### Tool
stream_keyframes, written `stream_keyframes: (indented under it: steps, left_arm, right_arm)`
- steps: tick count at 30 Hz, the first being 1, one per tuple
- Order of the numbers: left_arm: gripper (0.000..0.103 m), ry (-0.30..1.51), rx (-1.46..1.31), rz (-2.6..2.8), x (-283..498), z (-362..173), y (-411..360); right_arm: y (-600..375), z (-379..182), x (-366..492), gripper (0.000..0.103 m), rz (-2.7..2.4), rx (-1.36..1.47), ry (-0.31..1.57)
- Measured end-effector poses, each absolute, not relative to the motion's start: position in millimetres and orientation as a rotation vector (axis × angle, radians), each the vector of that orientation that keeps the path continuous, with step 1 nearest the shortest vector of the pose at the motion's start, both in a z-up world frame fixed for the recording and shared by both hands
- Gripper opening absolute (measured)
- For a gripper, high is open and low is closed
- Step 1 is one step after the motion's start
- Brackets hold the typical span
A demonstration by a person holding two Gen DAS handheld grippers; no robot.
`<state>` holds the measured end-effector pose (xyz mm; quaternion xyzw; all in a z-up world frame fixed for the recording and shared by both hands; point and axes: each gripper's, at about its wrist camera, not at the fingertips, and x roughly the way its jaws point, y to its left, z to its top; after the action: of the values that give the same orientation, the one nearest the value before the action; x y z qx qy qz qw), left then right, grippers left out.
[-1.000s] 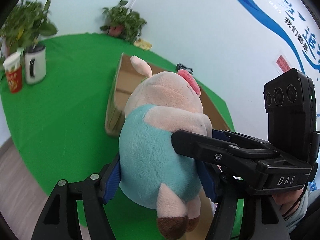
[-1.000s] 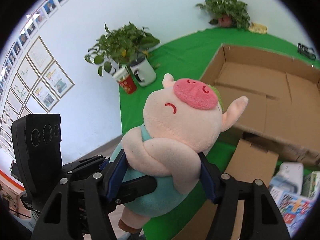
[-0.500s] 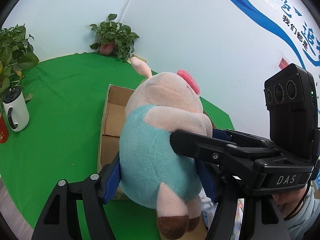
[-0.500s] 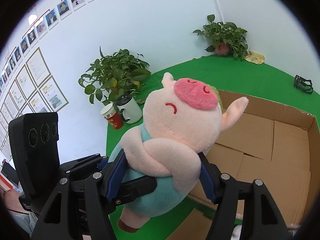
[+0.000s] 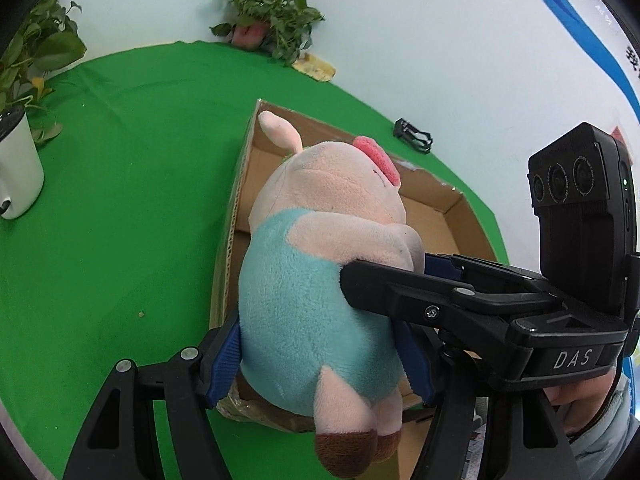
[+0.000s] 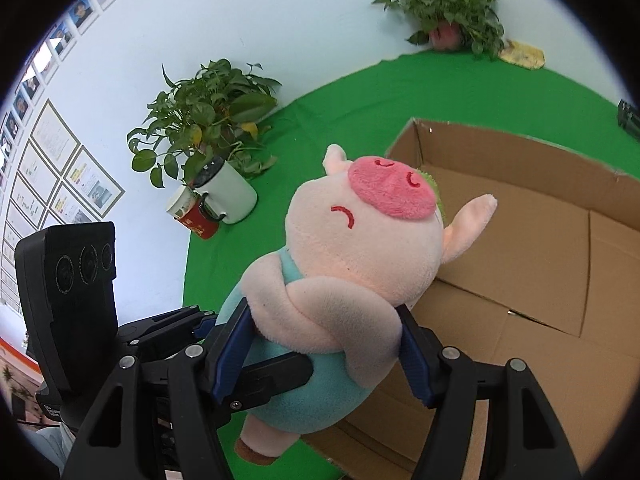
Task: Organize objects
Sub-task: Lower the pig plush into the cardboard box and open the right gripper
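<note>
Both grippers were clamped on the same item. The left gripper [image 5: 320, 354] held the plush pig [image 5: 320, 280] across its teal body, the jaws pressing into the pile on either side. The right gripper [image 6: 324, 348] gripped the pig [image 6: 360, 256] at the folded arm and upper body, jaws likewise closed on the fabric. The toy was held in the air above the near part of the open cardboard box [image 5: 448, 216], which stood on the green table [image 5: 120, 200]; the box interior appeared empty in the right wrist view.

Risks noted, as judgement. The toy was soft and compressible, so either grip could slip if the two hands drew apart or twisted against each other. Uneven release could leave the pig hanging from one gripper. Its legs hung near the box's front wall and might catch on the rim during lowering, tipping or shifting the light box.
</note>
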<state>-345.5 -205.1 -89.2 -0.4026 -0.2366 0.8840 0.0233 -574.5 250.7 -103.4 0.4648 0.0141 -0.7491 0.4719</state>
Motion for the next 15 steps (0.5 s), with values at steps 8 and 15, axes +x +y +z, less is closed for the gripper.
stream_keyframes:
  steps: [8,15]
  left_arm:
    - [0.071,-0.673,-1.329,2.768,-350,-105,-193]
    - [0.076,-0.57,-1.377,2.804,-352,-110,-177]
  right_arm:
    - [250,-131,-595,0.067,-1.745,1.207,-0.05]
    - [249,-138,-601,0.068,-1.759,1.229,-0.043]
